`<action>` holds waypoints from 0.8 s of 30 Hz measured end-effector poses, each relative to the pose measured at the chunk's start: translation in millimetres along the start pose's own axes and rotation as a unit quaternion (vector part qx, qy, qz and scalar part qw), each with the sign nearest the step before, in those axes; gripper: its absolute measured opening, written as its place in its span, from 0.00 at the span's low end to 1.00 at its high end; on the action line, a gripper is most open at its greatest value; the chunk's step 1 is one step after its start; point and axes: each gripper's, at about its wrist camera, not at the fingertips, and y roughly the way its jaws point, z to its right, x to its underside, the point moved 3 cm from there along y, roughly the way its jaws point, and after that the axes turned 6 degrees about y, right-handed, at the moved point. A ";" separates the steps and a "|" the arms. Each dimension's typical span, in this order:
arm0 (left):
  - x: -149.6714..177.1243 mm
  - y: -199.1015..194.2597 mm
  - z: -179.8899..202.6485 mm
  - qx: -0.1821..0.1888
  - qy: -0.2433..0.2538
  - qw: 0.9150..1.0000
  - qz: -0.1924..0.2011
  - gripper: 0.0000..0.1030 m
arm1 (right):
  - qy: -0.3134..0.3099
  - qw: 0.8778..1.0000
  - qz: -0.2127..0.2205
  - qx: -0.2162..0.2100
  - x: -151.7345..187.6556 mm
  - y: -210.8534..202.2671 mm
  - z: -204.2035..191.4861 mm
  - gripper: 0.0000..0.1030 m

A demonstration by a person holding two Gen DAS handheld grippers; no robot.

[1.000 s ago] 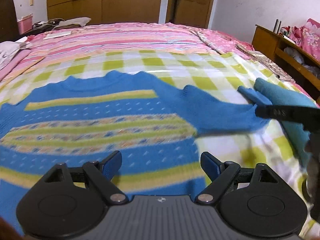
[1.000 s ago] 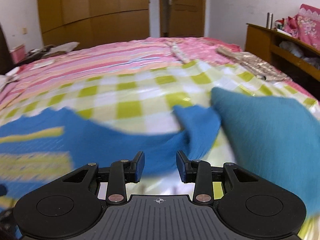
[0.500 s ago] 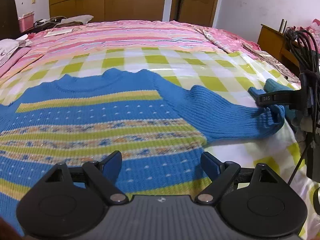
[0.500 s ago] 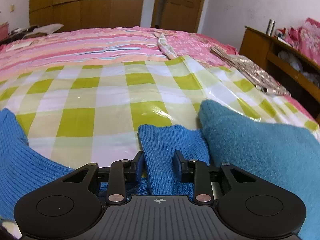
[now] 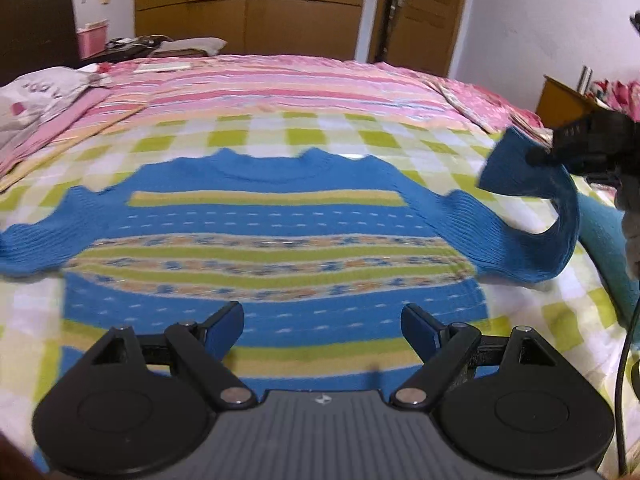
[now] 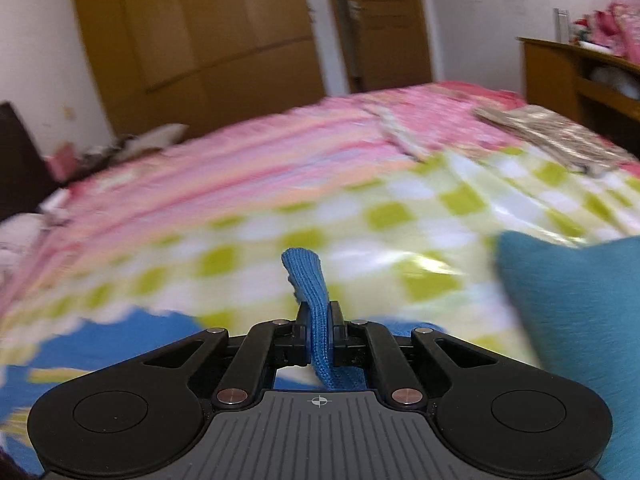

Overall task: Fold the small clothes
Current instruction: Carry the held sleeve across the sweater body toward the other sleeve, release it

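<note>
Nearest us, our left gripper (image 5: 322, 330) hangs with its jaws spread wide over the bottom hem of a blue striped sweater (image 5: 264, 236), gripping nothing. The sweater lies flat, front up, on the green-checked cloth (image 5: 304, 136) that covers the near half of the bed. At the cloth's right edge, our right gripper (image 6: 319, 334) is clamped on the sweater's cuff (image 6: 312, 280) and holds that sleeve raised off the cloth, beside a teal garment (image 6: 576, 312). Beyond lies a pink striped bedspread (image 5: 280, 84).

Checked sheet (image 5: 304, 136), pink striped bedspread (image 5: 256, 84), wooden wardrobe (image 5: 248, 4).
</note>
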 end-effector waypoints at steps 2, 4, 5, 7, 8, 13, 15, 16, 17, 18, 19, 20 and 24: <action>2.9 -10.6 -14.2 -0.006 -0.008 1.000 0.006 0.88 | -0.001 0.999 -0.001 -0.033 3.3 -5.1 -31.7 0.07; 6.1 -19.4 -28.1 -0.012 -0.015 1.000 0.012 0.88 | -0.002 0.998 -0.005 -0.062 8.8 -6.5 -61.3 0.07; 8.4 -23.4 -35.3 -0.015 -0.019 1.000 0.015 0.88 | -0.004 0.997 -0.009 -0.076 13.0 -5.9 -78.2 0.07; 13.2 -30.7 -49.1 -0.021 -0.028 0.999 0.020 0.88 | -0.012 0.995 -0.017 -0.095 22.4 -2.7 -108.2 0.07; 15.5 -33.6 -55.7 -0.024 -0.032 0.999 0.023 0.88 | -0.018 0.995 -0.019 -0.101 27.7 -0.5 -120.3 0.07; 26.7 -43.5 -88.9 -0.035 -0.058 0.997 0.030 0.88 | -0.046 0.990 -0.052 -0.120 59.2 19.1 -179.1 0.07; 30.7 -46.0 -102.4 -0.040 -0.071 0.996 0.035 0.88 | -0.055 0.989 -0.063 -0.125 70.6 26.1 -197.5 0.07; 32.1 -46.9 -108.4 -0.042 -0.076 0.996 0.037 0.88 | -0.058 0.988 -0.066 -0.127 77.1 27.2 -205.1 0.07; 33.0 -47.4 -114.0 -0.044 -0.081 0.995 0.040 0.88 | -0.061 0.987 -0.069 -0.130 83.3 26.6 -212.0 0.07; 33.4 -47.5 -118.4 -0.046 -0.086 0.994 0.041 0.88 | -0.065 0.987 -0.072 -0.132 87.9 27.9 -218.8 0.07; 33.8 -48.2 -124.2 -0.046 -0.093 0.994 0.044 0.88 | -0.067 0.986 -0.076 -0.135 92.0 29.2 -225.7 0.07; 34.0 -48.8 -129.0 -0.046 -0.098 0.993 0.046 0.88 | -0.069 0.985 -0.079 -0.138 96.0 30.4 -231.5 0.07; 36.5 -51.4 -145.8 -0.052 -0.119 0.990 0.056 0.88 | -0.062 0.987 -0.060 -0.136 91.5 25.5 -239.4 0.07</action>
